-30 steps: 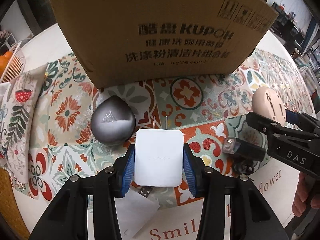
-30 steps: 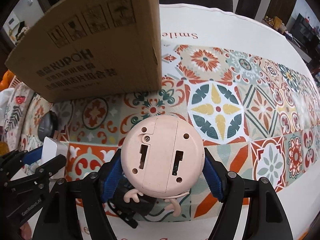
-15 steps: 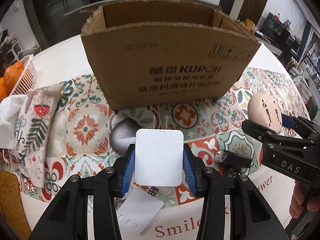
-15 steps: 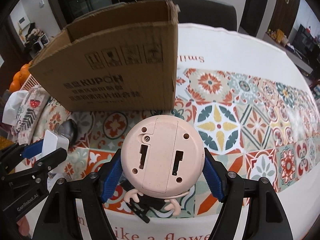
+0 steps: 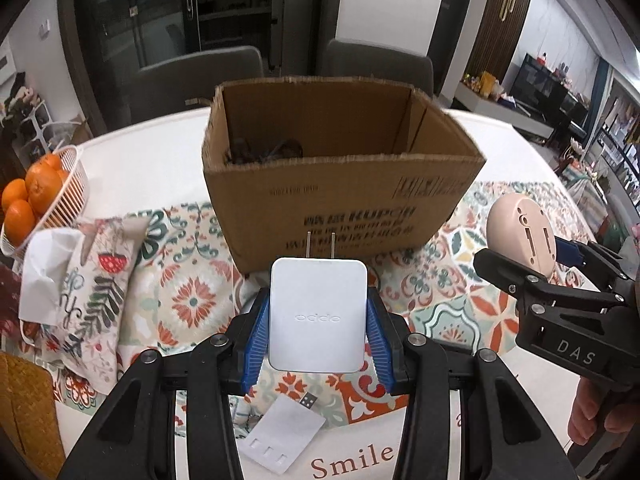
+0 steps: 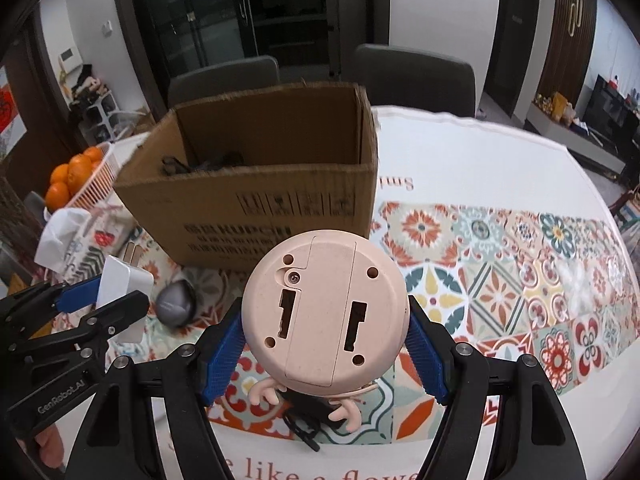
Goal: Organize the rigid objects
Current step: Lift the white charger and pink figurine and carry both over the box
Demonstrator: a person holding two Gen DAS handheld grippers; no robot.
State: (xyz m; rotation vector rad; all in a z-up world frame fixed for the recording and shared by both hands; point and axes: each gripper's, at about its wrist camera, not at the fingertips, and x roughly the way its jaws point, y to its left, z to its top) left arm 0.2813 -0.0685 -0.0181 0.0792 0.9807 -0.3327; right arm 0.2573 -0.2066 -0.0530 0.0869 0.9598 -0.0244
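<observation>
The left gripper (image 5: 318,320) is clamped on a white charger (image 5: 318,314), prongs pointing at the cardboard box (image 5: 340,184); the right gripper (image 6: 326,332) is clamped on a round pink toy (image 6: 326,312). Both are held above the patterned tablecloth (image 6: 500,280), short of the box. Something dark, possibly cables, already lies inside. The two arms crowd each other, so aiming for one opening together risks a knock, or catching the box's near wall and dropping something outside.

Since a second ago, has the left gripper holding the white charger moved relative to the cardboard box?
Yes. The left gripper with the white charger has risen: the cardboard box, earlier seen side-on, now shows its open inside.
</observation>
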